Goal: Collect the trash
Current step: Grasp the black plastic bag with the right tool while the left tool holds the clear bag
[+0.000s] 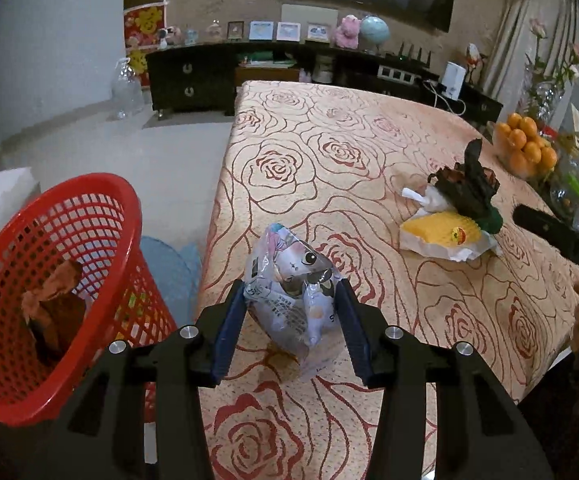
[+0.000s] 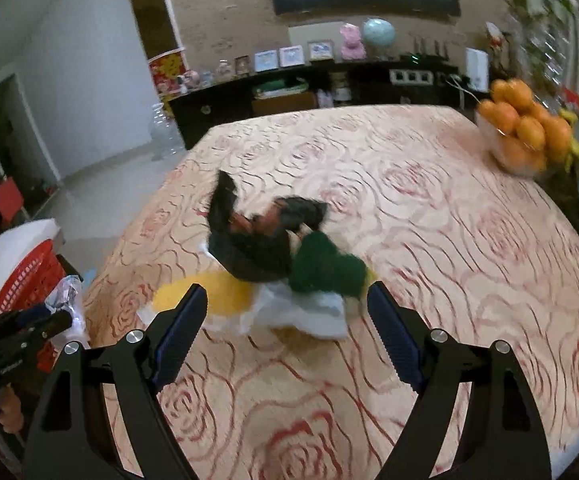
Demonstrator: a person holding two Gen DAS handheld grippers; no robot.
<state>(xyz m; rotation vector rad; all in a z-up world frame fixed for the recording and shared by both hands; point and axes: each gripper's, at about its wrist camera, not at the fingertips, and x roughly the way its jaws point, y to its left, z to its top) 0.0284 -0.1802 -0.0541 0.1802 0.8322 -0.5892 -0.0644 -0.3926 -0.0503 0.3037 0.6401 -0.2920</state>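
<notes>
My left gripper (image 1: 291,292) is shut on a crumpled snack bag (image 1: 293,280) printed with a cartoon cat, held just over the table's left edge. A red mesh basket (image 1: 45,292) stands on the floor to its left, with brown paper trash (image 1: 53,300) inside. My right gripper (image 2: 287,300) is open, right in front of a trash pile: a dark wrapper (image 2: 249,236), green netting (image 2: 325,268), yellow foam netting (image 2: 209,292) and white paper (image 2: 301,312). The pile also shows in the left wrist view (image 1: 453,212). The left gripper with its bag shows at the right wrist view's left edge (image 2: 49,320).
The table (image 1: 329,140) has a rose-patterned cloth. A bowl of oranges (image 2: 525,132) and glassware stand at its right side. A dark TV cabinet (image 1: 193,76) lines the back wall. A large clear plastic bottle (image 1: 127,88) stands on the floor.
</notes>
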